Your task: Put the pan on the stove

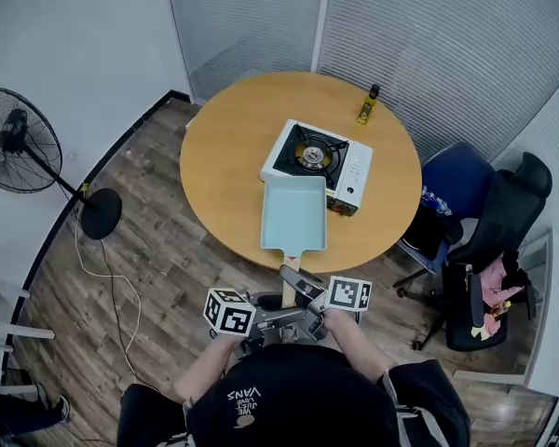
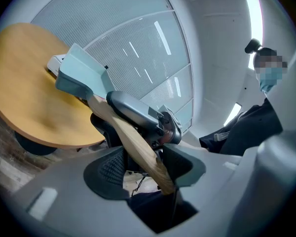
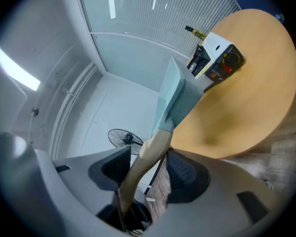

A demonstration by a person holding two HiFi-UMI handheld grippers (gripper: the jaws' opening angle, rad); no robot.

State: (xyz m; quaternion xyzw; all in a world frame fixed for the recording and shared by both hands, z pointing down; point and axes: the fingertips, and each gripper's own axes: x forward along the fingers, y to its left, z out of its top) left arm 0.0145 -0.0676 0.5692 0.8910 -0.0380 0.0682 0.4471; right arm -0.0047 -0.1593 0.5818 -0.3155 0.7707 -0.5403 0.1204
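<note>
One pale-blue rectangular pan [image 1: 293, 214] over near part of round desk [image 1: 224, 156], far edge just at stove [image 1: 309, 153], not on burner. Its wooden handle [image 1: 288, 294] juts past desk edge toward you. Your right gripper [image 3: 148, 169]: jaws clamped on handle nearer pan. Your left gripper [image 2: 148, 164]: jaws clamped on handle's end. Small bottle [image 1: 367, 106] beyond stove. Fan [image 1: 14, 138] on floor at your left, chairs [image 1: 498, 231] at your right.
</note>
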